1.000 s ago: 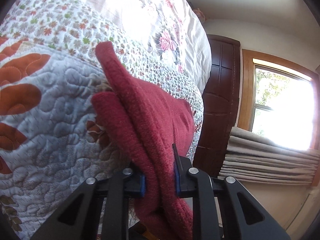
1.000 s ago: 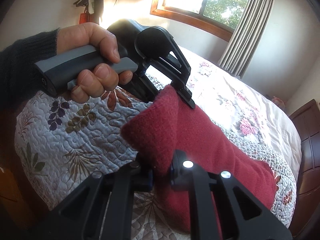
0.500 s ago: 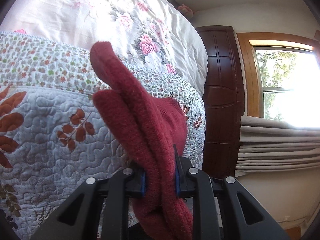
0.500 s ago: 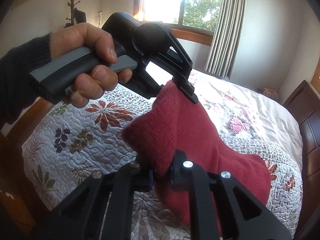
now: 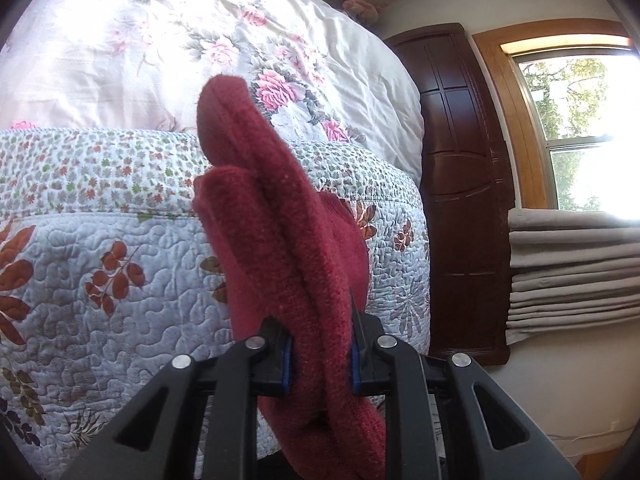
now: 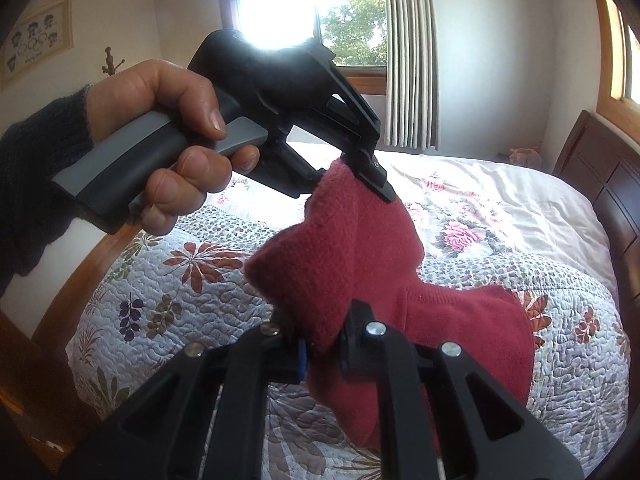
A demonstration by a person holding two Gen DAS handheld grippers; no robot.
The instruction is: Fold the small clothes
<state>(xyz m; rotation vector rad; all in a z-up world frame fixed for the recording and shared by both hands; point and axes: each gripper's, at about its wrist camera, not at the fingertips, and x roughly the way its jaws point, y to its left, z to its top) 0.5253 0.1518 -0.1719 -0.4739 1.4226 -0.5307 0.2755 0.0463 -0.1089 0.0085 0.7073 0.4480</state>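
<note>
I hold the red knit garment [image 6: 352, 264] up above the bed [image 6: 500, 184], one edge in each tool. My left gripper [image 5: 320, 354] has its jaws clamped on a thick bunch of the fabric, which rises in folded ridges straight ahead of the camera and hangs down below the jaws as well. My right gripper [image 6: 322, 354] has its jaws closed on another edge of the same garment, near a lower corner. From the right wrist view, my left hand [image 6: 172, 140] grips the grey handle of the left tool above the bed, and that tool's tip bites the garment's upper edge. The rest of the garment drapes down onto the quilted leaf-pattern bedspread [image 6: 192, 300]. Beyond the bedspread lies a pale floral duvet [image 5: 160, 48], with the dark wooden headboard [image 5: 464, 184] at the bed's far end.
</note>
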